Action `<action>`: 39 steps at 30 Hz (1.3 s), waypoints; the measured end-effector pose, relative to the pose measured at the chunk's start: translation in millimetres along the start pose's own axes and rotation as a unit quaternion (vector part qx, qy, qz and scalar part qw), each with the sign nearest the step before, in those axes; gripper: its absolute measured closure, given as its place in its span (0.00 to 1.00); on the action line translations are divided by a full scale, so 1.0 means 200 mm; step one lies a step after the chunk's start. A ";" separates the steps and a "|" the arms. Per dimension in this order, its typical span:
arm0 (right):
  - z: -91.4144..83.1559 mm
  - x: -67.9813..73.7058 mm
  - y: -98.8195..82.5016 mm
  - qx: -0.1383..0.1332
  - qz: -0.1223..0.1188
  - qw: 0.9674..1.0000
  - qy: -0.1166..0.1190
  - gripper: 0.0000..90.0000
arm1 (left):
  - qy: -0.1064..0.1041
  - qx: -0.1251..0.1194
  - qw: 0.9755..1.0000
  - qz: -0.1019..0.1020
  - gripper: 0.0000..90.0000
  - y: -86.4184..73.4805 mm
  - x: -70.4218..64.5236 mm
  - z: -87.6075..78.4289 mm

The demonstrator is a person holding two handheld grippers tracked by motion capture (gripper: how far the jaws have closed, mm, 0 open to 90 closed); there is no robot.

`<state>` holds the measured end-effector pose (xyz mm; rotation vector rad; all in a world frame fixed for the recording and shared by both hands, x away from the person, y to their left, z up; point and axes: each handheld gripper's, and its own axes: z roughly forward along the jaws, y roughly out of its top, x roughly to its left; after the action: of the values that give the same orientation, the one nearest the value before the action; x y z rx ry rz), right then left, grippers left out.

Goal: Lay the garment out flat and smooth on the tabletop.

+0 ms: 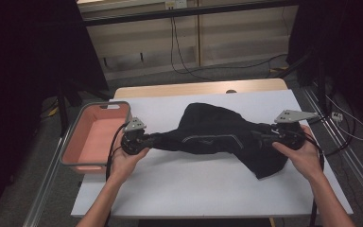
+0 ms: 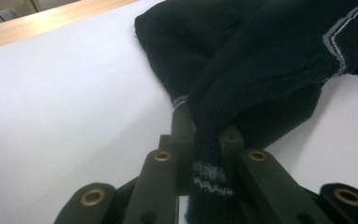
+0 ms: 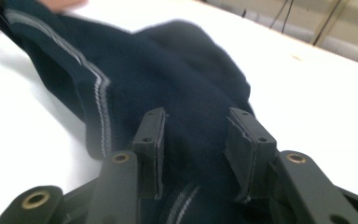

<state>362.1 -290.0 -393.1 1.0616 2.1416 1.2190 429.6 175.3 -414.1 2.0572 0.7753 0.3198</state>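
- At the bottom of the left gripper view, the left gripper (image 2: 207, 133) has its jaws pinching a bunched fold of the dark knitted garment (image 2: 261, 60), a striped band caught between the pads.
- At the bottom of the right gripper view, the right gripper (image 3: 198, 140) has its jaws spread, with the garment's fabric lying between the pads, which do not press on it.
- In the high view, the left gripper (image 1: 144, 138) sits left of centre and the right gripper (image 1: 264, 137) right of centre, each held in a hand.
- The garment (image 1: 212, 132) stretches between them across the middle of the white table (image 1: 194, 189).
- A pink bin (image 1: 94, 137) stands at the table's left edge, just beside the left gripper.
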 end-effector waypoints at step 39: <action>0.14 0.05 0.06 0.003 -0.015 1.000 0.017 0.94 | 0.004 -0.019 1.000 -0.021 0.91 0.04 0.00 -0.04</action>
<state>379.8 -264.4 -396.9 1.0133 2.1800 1.2265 429.7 176.9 -402.8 2.0031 0.8098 0.3184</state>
